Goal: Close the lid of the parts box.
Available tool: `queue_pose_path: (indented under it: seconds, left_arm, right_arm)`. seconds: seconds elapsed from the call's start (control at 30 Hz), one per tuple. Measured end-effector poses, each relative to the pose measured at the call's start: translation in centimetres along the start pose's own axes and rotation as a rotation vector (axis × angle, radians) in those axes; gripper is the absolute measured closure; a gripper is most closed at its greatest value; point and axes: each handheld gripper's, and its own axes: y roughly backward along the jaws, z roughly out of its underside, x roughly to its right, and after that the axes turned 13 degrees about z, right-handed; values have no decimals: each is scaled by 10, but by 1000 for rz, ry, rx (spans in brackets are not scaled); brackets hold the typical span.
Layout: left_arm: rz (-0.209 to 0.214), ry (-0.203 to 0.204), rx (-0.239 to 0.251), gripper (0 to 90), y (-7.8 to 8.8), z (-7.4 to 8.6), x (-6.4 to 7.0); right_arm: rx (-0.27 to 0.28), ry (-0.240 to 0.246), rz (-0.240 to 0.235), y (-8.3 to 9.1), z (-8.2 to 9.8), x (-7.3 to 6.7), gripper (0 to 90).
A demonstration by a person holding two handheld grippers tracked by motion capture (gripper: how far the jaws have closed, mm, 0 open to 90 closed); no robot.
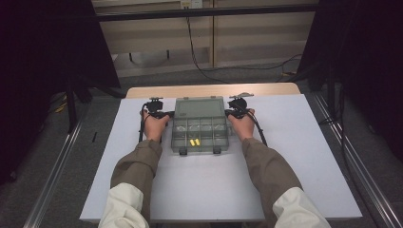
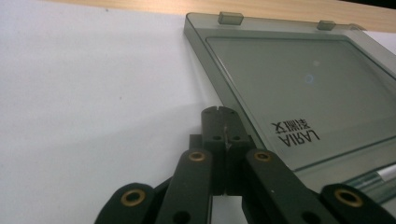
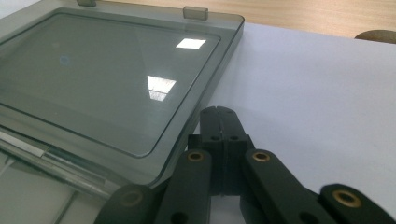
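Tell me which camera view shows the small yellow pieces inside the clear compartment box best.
The high view: the two small yellow pieces lie in a front compartment of the clear grey plastic compartment box. The left and right gripper views show the box's opened smoky lid lying flat, with no yellow pieces visible.
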Motion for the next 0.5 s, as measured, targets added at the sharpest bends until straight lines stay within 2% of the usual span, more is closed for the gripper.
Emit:
queue_pose_path:
  seconds: [0.07, 0.2, 0.3, 0.43, 0.5]
  left_arm:
    - [1, -4, -18, 900, 3, 1, 1]
    - [-8, 1, -6, 900, 4, 5, 4]
    - [-21, -5, -12, 900, 5, 4, 6]
    - [-31, -7, -11, 900, 3, 3, 6]
    - [-23, 16, 0, 900, 2, 2, 4]
  right_arm:
    - [-4, 16, -1, 2, 1, 0, 900]
    - [-3, 6, -9, 6, 4, 0, 900]
    - [-5, 2, 3, 7, 5, -2, 900]
    - [-10, -6, -6, 5, 3, -1, 900]
    - [-7, -21, -4, 3, 2, 0, 900]
